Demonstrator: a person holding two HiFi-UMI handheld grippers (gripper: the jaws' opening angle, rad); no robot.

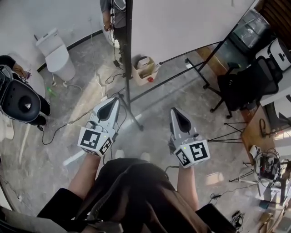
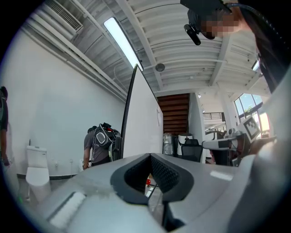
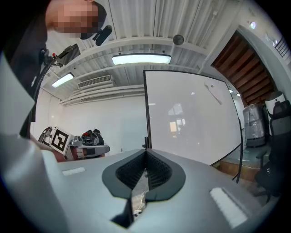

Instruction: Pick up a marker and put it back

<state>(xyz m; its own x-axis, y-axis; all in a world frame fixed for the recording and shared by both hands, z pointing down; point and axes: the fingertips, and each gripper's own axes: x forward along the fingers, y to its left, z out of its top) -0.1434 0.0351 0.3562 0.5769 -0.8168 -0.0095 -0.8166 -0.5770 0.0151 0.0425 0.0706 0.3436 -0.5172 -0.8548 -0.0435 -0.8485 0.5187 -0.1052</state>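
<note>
Whiteboard (image 3: pixel 191 118) ahead; left gripper (image 1: pixel 113 100) and right gripper (image 1: pixel 175 111) carry square-marker cubes (image 1: pixel 95 140).

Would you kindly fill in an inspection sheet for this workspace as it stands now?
Surface: grey mottled floor.
Job's things: whiteboard on stand; no marker made out.
Clutter: cardboard box by the stand's foot.
Grippers: left gripper and right gripper level, jaws together, nothing between.
Cables: black cable loose on floor.
Surroundings: toilet, office chair, standing person.
</note>
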